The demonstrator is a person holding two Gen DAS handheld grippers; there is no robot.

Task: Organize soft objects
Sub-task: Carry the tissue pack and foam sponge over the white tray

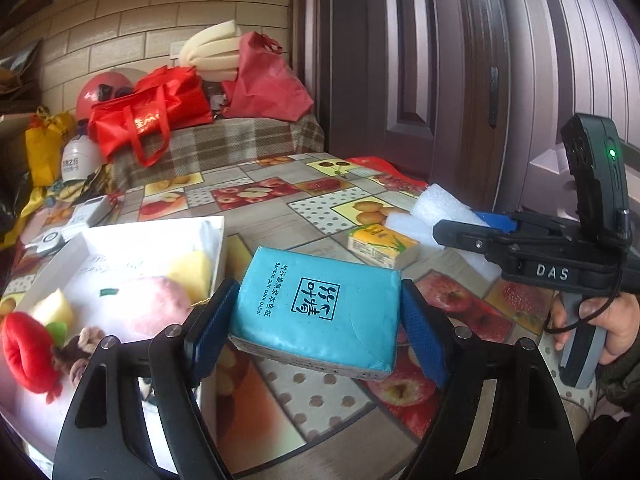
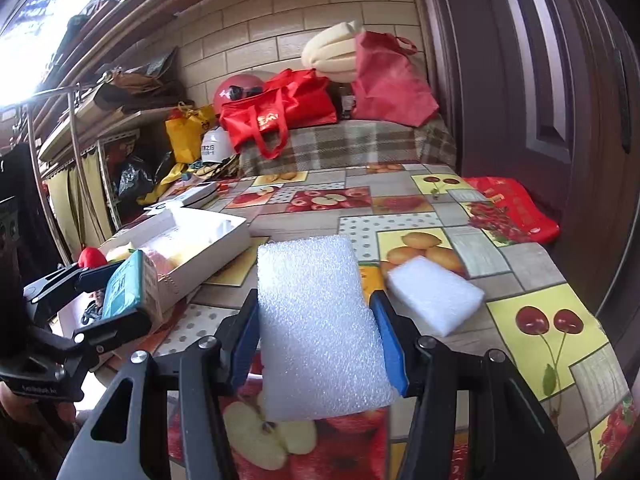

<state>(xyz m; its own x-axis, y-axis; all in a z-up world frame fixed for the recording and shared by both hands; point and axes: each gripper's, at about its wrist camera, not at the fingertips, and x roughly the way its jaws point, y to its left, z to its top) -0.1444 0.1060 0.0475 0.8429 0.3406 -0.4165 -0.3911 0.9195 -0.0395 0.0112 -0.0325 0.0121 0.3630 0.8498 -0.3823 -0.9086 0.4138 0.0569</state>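
the left gripper point(image 1: 320, 320) has its jaws clenched on a turquoise soft pack of tissues with dark printed lettering point(image 1: 320, 312), one blue pad pressed against each short side, and the pack hangs tilted above the counter point(image 1: 280, 216), which is covered with a fruit-patterned oilcloth. in the right wrist view the same pack point(image 2: 124, 288) shows edge-on between those jaws, just beside the near corner of a shallow white cardboard box point(image 2: 208, 248).

the right gripper point(image 2: 316, 344) has its jaws clenched on a white rectangular block of bubbly packing foam point(image 2: 320, 320), the blue pads touching its long sides; the block sticks forward past the fingertips and sits clear of the oilcloth. a person's hand point(image 1: 604, 320) wraps the handle of that gripper at the right edge of the left wrist view.

a second white foam block, smoother and smaller point(image 2: 436, 296), lies flat on the counter just to the right of the held one. a small yellow and green pack of tissues point(image 1: 382, 242) lies on the counter beyond the turquoise pack, near the foam.

the white box point(image 1: 216, 248) sits to the left, and inside it lie yellow sponge pieces point(image 1: 192, 272), a pink and white soft round thing point(image 1: 156, 308) and a red plush ring point(image 1: 28, 352) at its near end.

behind the counter a plaid-covered surface point(image 1: 224, 144) carries red fabric bags point(image 1: 156, 116) and cream foam rolls point(image 1: 210, 52).
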